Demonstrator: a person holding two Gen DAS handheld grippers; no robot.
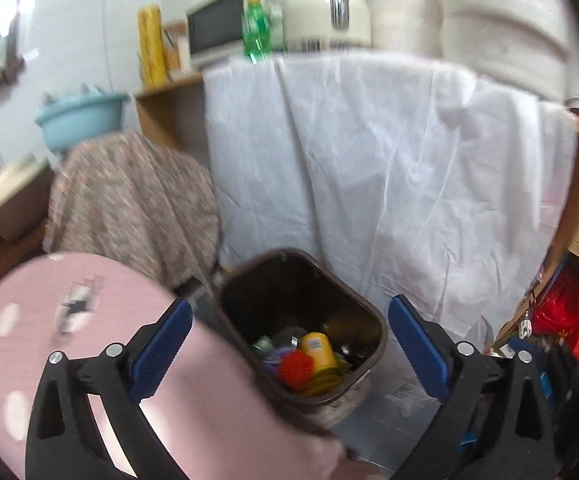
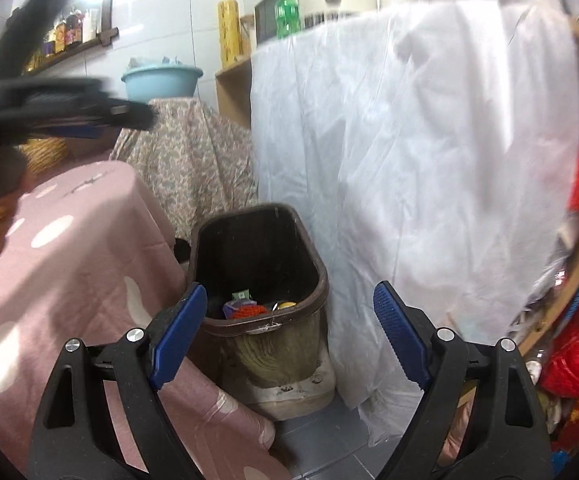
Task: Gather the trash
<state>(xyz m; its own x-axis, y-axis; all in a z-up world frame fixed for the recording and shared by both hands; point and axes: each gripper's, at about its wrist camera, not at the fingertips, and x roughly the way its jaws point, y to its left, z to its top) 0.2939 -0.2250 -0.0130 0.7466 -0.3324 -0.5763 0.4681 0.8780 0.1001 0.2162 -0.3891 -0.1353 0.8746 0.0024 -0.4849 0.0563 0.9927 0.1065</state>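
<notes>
White tiled wall, grey tile floor. White sheet drapes a wooden shelf unit; floral cloth covers something beside it.

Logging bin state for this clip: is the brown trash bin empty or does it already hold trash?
Holds trash. The brown trash bin stands upright and lidless, with a yellow bottle and a red ball at its bottom.

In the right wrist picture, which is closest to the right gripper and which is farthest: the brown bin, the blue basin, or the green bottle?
From the right gripper:
1. Brown bin: nearest, on the floor just ahead between the fingers.
2. Blue basin: farther back on the left, on the flowery cloth.
3. Green bottle: farthest, up on the white-covered counter at the back.
</notes>
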